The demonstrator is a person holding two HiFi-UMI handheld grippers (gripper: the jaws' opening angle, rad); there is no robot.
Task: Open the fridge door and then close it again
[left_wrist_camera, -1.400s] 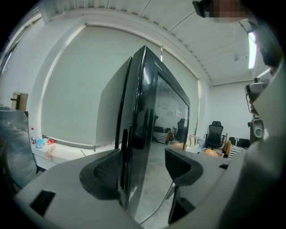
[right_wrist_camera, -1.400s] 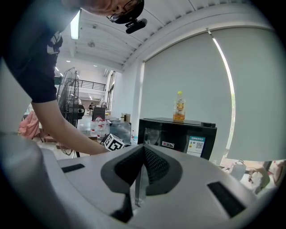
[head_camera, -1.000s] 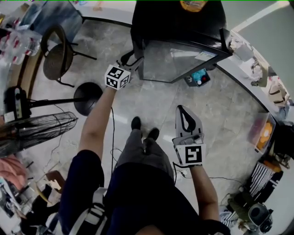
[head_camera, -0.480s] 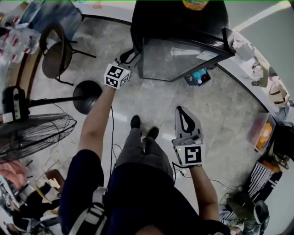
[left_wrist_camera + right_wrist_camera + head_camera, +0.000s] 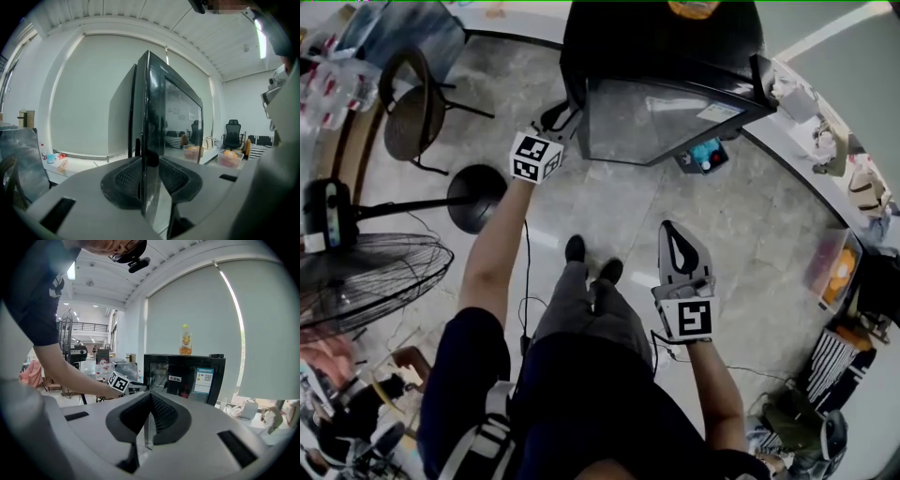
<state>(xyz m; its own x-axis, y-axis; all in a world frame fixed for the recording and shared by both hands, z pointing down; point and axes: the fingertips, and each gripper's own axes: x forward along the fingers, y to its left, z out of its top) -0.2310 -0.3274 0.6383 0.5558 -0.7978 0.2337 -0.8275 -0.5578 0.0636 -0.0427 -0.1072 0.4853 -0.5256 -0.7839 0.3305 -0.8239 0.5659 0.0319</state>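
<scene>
Grey stone floor [image 5: 722, 216] holds a boxy black fridge [image 5: 656, 37] ahead of the person [image 5: 591, 394]; left tool [image 5: 567, 114] clenches the edge of its glossy glass door [image 5: 661, 122], right tool [image 5: 670, 230] hangs pinched shut, empty.

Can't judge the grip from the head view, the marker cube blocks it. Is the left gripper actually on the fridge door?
Observer: Yes. In the left gripper view, the left gripper has one pad on each side of the edge of the fridge door, pressing on it.
Operator: Right one holding anything?
Observer: No. The right gripper shows its jaws together in its own view, with nothing between them.
Operator: Orange blob at the top of my frame?
Observer: A bottle with orange contents, standing upright on the fridge. The right gripper view sees it side-on.
</scene>
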